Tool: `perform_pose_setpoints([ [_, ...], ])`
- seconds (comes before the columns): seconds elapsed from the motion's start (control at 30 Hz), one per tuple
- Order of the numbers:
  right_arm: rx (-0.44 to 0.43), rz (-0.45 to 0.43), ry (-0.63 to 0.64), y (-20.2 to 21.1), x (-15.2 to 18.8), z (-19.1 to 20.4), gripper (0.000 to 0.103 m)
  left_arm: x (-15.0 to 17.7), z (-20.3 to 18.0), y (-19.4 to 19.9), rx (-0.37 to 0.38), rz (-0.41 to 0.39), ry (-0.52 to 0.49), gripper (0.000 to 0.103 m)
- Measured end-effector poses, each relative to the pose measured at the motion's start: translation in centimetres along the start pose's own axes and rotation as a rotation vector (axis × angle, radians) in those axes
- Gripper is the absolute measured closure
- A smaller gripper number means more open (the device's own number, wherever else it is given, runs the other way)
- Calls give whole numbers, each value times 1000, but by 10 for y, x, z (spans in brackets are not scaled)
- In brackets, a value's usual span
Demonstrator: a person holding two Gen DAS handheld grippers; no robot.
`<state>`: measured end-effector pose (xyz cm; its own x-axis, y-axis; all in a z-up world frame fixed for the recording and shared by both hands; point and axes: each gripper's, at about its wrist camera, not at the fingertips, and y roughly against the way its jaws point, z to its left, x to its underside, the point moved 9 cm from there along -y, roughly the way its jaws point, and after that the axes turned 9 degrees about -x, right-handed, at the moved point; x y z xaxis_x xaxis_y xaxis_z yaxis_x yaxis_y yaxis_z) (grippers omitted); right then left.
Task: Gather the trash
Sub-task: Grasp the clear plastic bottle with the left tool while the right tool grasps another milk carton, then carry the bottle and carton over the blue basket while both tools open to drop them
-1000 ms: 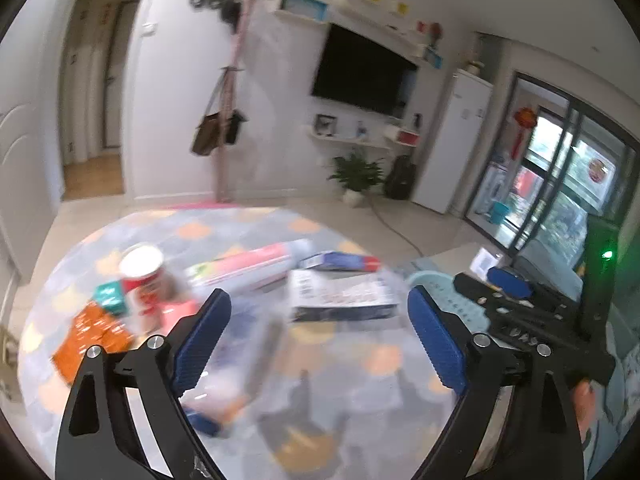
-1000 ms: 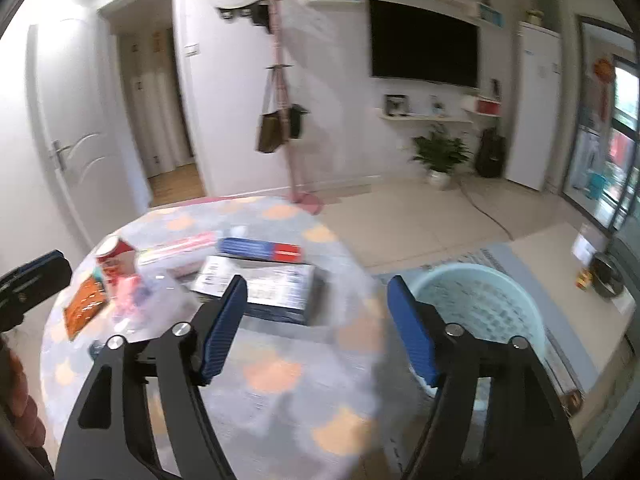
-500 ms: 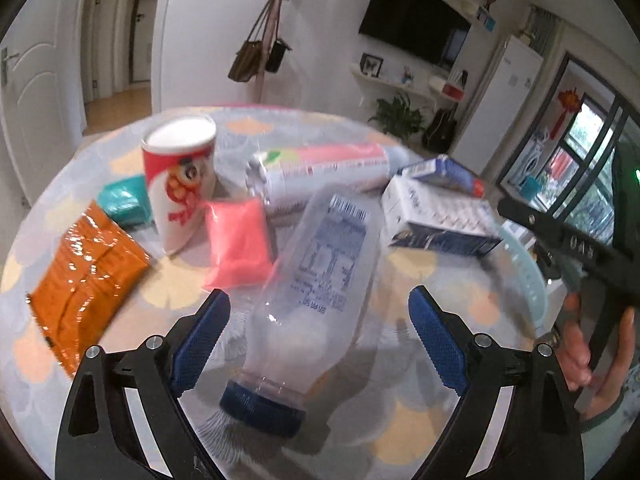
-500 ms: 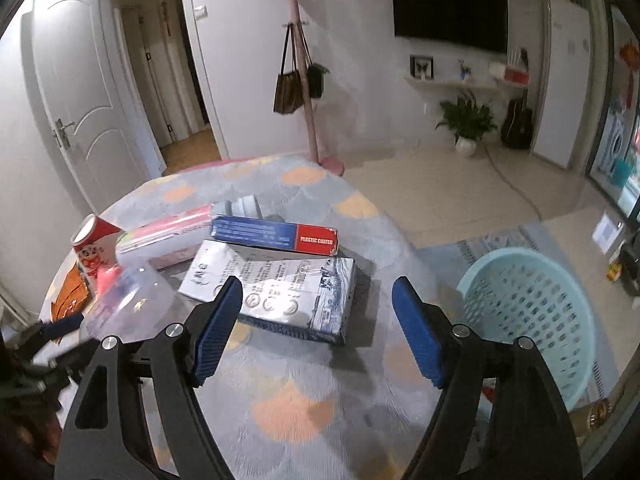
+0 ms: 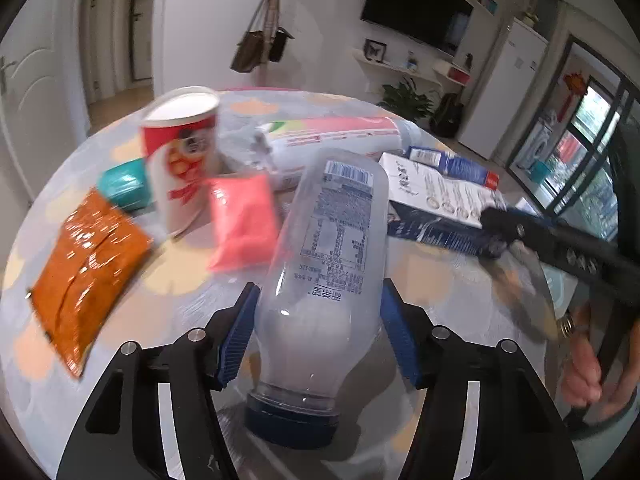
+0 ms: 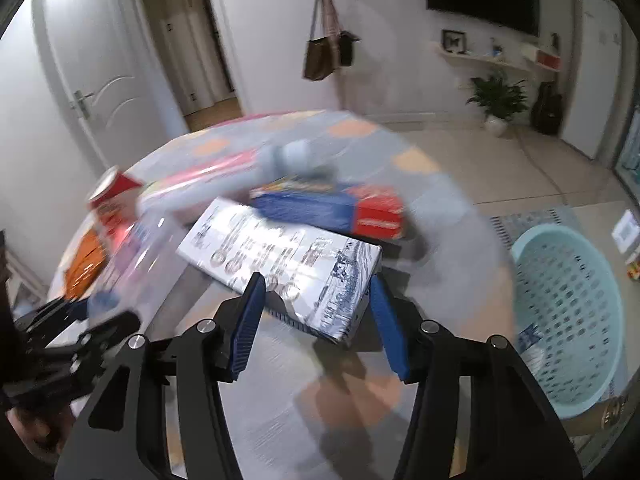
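A clear plastic bottle (image 5: pixel 332 264) with a blue cap lies on the round table, its cap end toward me. My left gripper (image 5: pixel 318 334) straddles its lower body, blue pads close on both sides, the jaws not visibly pressing. A white and dark blue printed box (image 6: pixel 280 264) lies on the table; my right gripper (image 6: pixel 316 320) is open with its pads on either side of the box's near corner. The box also shows in the left wrist view (image 5: pixel 436 208), with the right gripper's finger at its end.
On the table: a red and white cup (image 5: pixel 180 160), a pink packet (image 5: pixel 242 220), an orange packet (image 5: pixel 86 256), a teal lump (image 5: pixel 124 188), a pink and white roll (image 5: pixel 332 136), a blue and red box (image 6: pixel 332 210). A light teal basket (image 6: pixel 568 320) stands on the floor at the right.
Both grippers have moved forward and down. The left one has come around the bottle and narrowed. The right one has come up to the printed box and narrowed.
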<state>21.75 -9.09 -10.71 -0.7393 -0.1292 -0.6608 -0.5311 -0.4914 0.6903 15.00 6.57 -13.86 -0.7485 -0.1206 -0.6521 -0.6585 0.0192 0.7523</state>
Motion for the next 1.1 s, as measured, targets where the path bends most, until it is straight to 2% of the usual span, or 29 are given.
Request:
perform_pose_setpoints([
  [0.23, -203, 51, 103, 19, 36, 73, 52, 15, 30, 27, 39, -6, 107, 47],
  [0.3, -183, 25, 135, 26, 33, 79, 49, 16, 35, 31, 33, -8, 110, 47],
  [0.4, -156, 6, 161, 21, 22, 80, 32, 19, 36, 37, 28, -16, 112, 47],
  [0.7, -71, 73, 272, -29, 12, 88, 29, 15, 37, 45, 27, -34, 116, 47],
  [0.87, -53, 88, 267, -45, 10, 86, 30, 15, 32, 50, 19, -36, 109, 47],
  [0.93, -58, 91, 256, -46, 9, 84, 42, 13, 29, 52, 15, -38, 101, 47],
  [0.97, -67, 94, 252, -46, 10, 83, 42, 10, 27, 52, 15, -39, 99, 47],
  [1.03, -76, 93, 248, -42, 12, 81, 51, 7, 21, 53, 15, -41, 91, 47],
  [1.1, -64, 78, 245, -34, 13, 77, 52, 4, 16, 56, 17, -47, 80, 47],
])
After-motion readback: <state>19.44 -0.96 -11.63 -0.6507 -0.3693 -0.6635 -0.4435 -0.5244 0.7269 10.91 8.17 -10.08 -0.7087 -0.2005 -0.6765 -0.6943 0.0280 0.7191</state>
